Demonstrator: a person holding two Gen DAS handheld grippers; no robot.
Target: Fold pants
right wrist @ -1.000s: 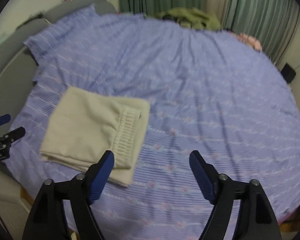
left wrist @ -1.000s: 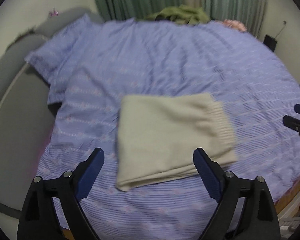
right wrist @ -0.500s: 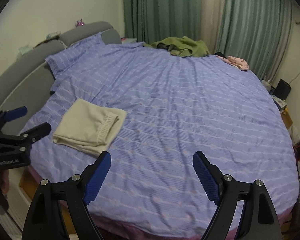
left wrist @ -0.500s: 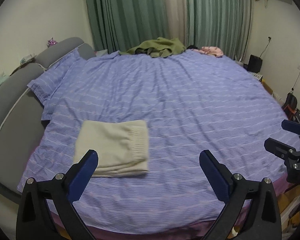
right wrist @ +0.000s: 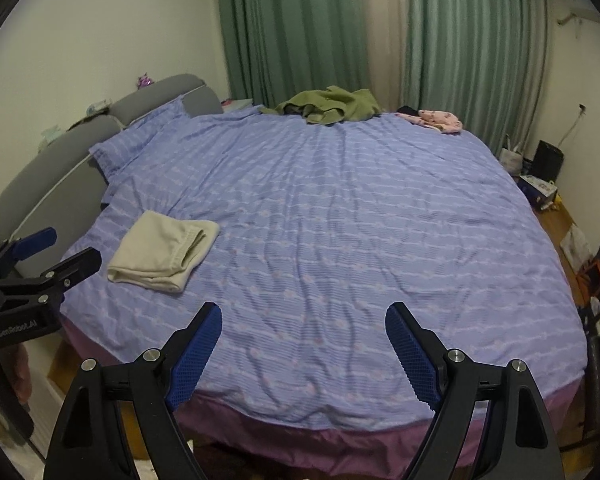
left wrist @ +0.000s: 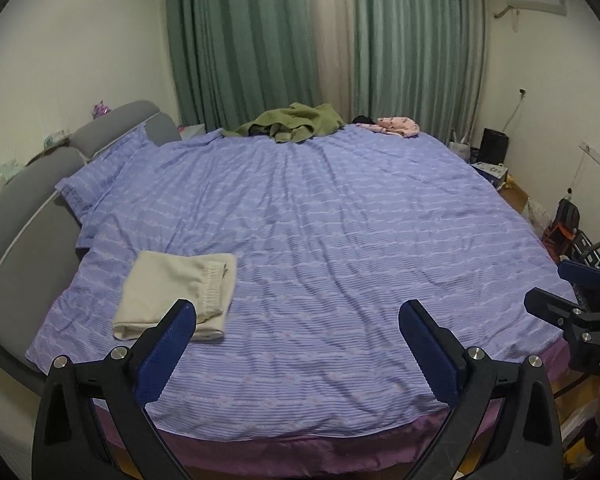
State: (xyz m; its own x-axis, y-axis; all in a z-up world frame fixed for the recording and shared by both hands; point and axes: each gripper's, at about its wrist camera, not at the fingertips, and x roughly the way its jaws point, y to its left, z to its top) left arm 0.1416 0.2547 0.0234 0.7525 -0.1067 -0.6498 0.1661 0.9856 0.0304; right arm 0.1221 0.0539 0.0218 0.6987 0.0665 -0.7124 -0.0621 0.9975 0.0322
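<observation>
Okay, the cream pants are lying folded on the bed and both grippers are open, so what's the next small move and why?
Probably none on the cream pants: they lie as a compact folded stack on the bed. Left gripper and right gripper are both open, empty and well clear of the stack. At most, I'd hold them away and leave the fold alone.

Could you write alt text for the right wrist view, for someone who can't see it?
Cream pants lie folded on a bed's purple sheet, untouched. The open right claw hovers at the bed's edge; the open left claw shows at left.

A home bedroom: wide bed [left wrist: 340, 240], grey headboard [left wrist: 112, 124], green curtains [left wrist: 236, 40].
</observation>
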